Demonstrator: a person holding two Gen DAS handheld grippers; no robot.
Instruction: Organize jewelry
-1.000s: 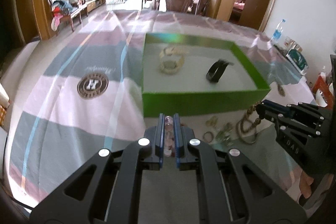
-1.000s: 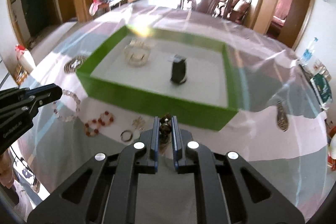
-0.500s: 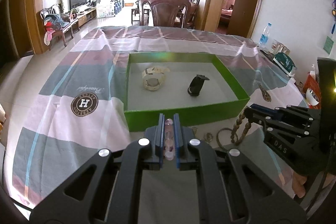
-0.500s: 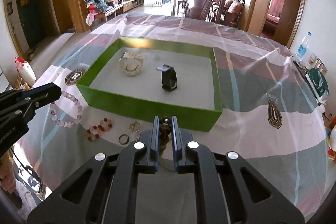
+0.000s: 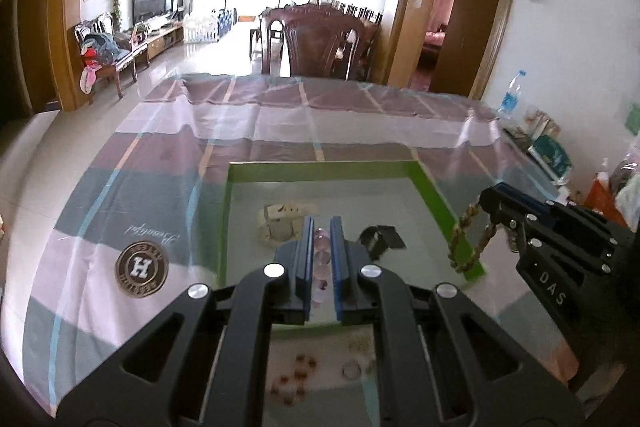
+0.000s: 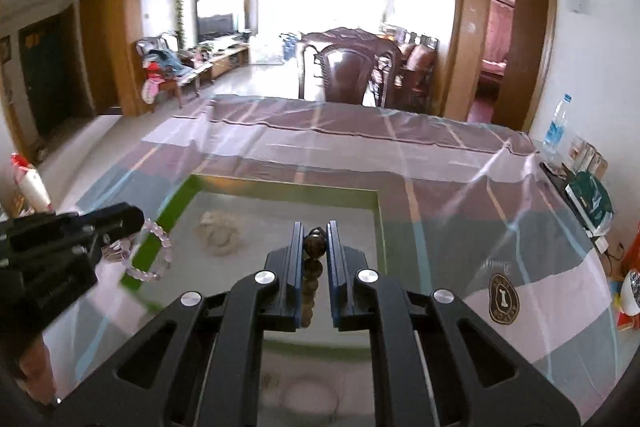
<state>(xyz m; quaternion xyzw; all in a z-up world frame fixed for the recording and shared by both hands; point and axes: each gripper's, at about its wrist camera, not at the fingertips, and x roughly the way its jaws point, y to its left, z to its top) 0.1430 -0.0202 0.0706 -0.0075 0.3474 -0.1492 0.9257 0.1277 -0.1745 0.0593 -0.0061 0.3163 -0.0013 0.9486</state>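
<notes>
Both hand-held grippers are holding bead bracelets above the green tray.

Your left hand-held gripper [image 5: 320,227] is pinching a pink bracelet [image 5: 321,259] between nearly closed fingers, and in the right view its loop [image 6: 154,251] is hanging over the tray's [image 5: 432,187] left wall. Your right hand-held gripper [image 6: 314,231] is clamping a brown bracelet [image 6: 314,243] the same way, its strand [image 5: 466,239] dangling by the tray's right wall. Inside the tray are lying a pale bracelet [image 5: 278,221] and a black band [image 5: 380,237]. Red beads [image 5: 294,377] and a ring [image 5: 352,371] are sitting on the bench [image 5: 120,187], in front of the tray.
</notes>
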